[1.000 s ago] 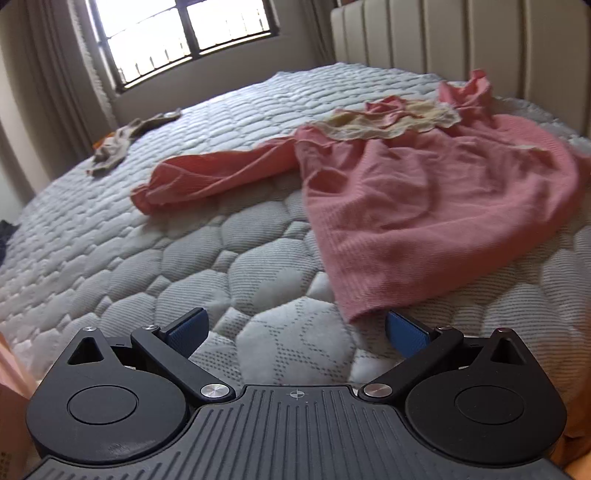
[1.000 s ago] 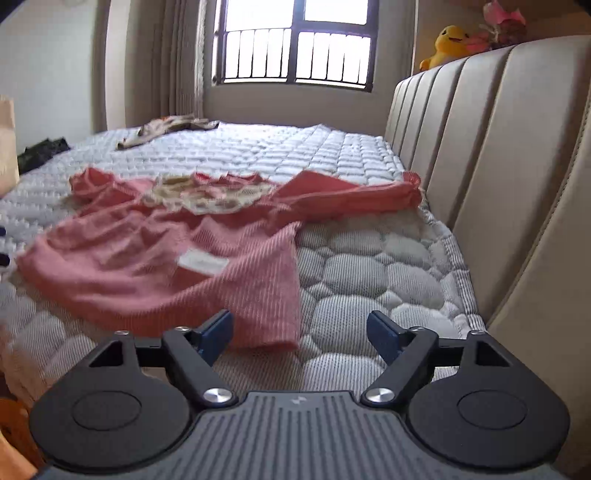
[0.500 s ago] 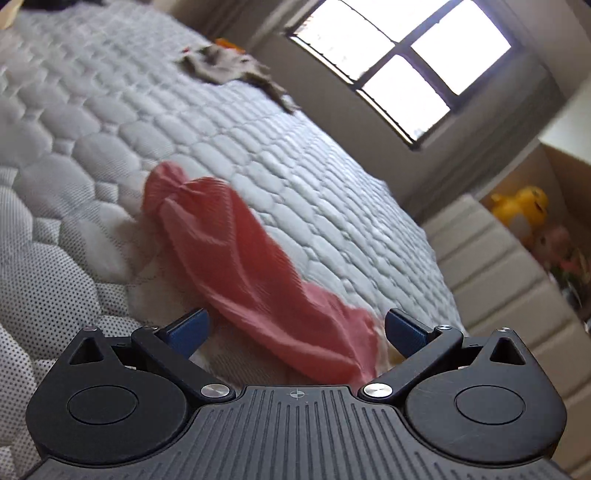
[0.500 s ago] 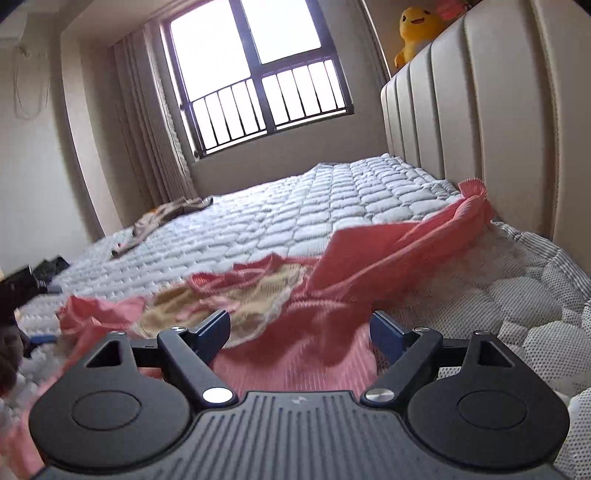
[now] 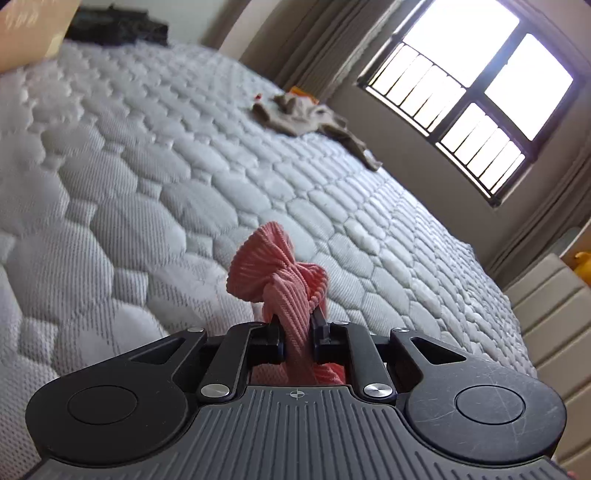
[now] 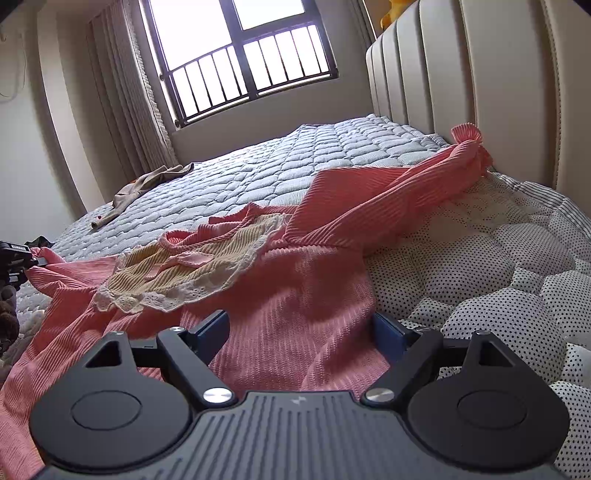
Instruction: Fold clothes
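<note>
A pink ribbed garment with a cream lace collar lies spread on the quilted mattress. My left gripper is shut on the bunched end of one pink sleeve, just above the mattress. That gripper shows at the left edge of the right wrist view. My right gripper is open, low over the garment's body, with the pink cloth between its blue pads. The other sleeve stretches to the headboard.
A beige padded headboard runs along the right. A brown-grey garment lies at the mattress's far side, near the barred window. A cardboard box and a dark pile are at the far left.
My left gripper moved down to the sleeve end and closed on it. My right gripper dropped lower and forward over the garment's body, staying open.
</note>
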Demonstrator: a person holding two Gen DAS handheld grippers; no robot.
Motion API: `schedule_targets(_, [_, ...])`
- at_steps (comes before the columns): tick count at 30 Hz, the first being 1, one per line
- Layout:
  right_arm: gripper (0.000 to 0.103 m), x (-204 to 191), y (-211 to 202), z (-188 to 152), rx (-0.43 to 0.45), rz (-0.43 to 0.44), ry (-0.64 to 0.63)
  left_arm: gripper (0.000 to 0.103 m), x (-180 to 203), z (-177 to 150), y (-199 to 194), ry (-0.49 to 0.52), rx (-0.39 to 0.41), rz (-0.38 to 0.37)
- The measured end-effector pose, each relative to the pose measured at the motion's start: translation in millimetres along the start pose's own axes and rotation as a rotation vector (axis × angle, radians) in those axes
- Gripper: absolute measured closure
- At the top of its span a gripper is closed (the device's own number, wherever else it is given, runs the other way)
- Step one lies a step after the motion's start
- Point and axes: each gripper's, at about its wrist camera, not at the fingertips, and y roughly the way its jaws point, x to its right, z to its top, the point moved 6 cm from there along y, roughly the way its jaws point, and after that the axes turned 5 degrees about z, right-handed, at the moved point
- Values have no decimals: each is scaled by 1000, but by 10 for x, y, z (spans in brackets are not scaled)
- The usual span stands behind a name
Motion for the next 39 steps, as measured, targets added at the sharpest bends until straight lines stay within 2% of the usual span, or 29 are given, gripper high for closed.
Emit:
schedule_targets(2, [19, 8, -9, -4, 5, 5, 5, 89, 56, 32, -148, 74, 69, 16])
schedule_targets(4, [19, 18, -16, -4, 8, 8, 9, 88, 20, -7, -166, 102, 73, 29])
schedule_targets(5, [19, 24, -23, -3, 9, 9, 11, 82, 0, -30, -144, 114, 70, 29])
schedule_targets(6, [19, 26, -27, -1, 10, 10, 13, 81, -37, -58, -126, 115, 60, 11])
schedule_targets(7, [18, 29, -31, 1, 11, 12, 14, 69, -78, -78, -116, 92, 33, -14])
schedule_targets(9, [18, 30, -36, 6, 13, 14, 17, 31, -151, -107, -65, 22, -38, -72])
schedule_targets(11, [18, 28, -40, 7, 14, 16, 18, 13, -177, -159, -66, -44, -83, -127])
schedule_targets(12, [18, 28, -43, 8, 16, 16, 19, 11, -170, -186, -36, -45, -95, -117])
schedule_targets(14, [18, 29, -51, 8, 20, 16, 19, 14, -157, -233, 52, -41, -121, -76])
schedule_targets(15, [18, 30, -53, 7, 21, 16, 20, 24, -153, -252, 109, -41, -136, -49])
schedule_targets(16, [18, 31, -52, 8, 21, 17, 21, 37, -128, -267, 140, -26, -146, -26])
schedule_targets(17, [18, 33, -49, 7, 21, 18, 23, 72, -100, -282, 168, -9, -154, -3])
schedule_targets(18, [18, 38, -49, 8, 20, 20, 26, 86, -73, -297, 195, 8, -163, 19])
schedule_targets(19, [18, 43, -51, 9, 21, 24, 31, 93, 40, -263, 97, 39, -125, 2])
schedule_targets(21, [18, 55, -55, 11, 23, 33, 41, 93, 288, -184, -131, 105, -36, -44])
schedule_targets(24, [17, 68, -65, 14, 28, 43, 54, 93, 897, -116, -541, 216, 65, -190])
schedule_targets(25, [17, 68, -69, 15, 30, 45, 55, 93, 1099, -134, -652, 241, 78, -241])
schedule_targets(28, [17, 72, -83, 17, 37, 50, 60, 93, 1657, -351, -879, 294, 70, -377])
schedule_targets(32, [17, 84, -88, 20, 45, 62, 74, 89, 2149, -860, -855, 337, -18, -454])
schedule_targets(34, [17, 94, -90, 22, 49, 70, 83, 80, 2356, -1121, -814, 359, -84, -501])
schedule_targets(35, [17, 103, -94, 21, 50, 74, 89, 59, 2436, -1253, -777, 370, -130, -531])
schedule_targets(36, [17, 110, -93, 22, 50, 77, 95, 32, 2509, -1391, -753, 379, -191, -573])
schedule_targets(38, [17, 119, -90, 21, 50, 78, 102, 20, 2561, -1558, -792, 404, -258, -639])
schedule_targets(39, [17, 119, -89, 21, 49, 77, 102, 19, 2565, -1628, -850, 422, -277, -672])
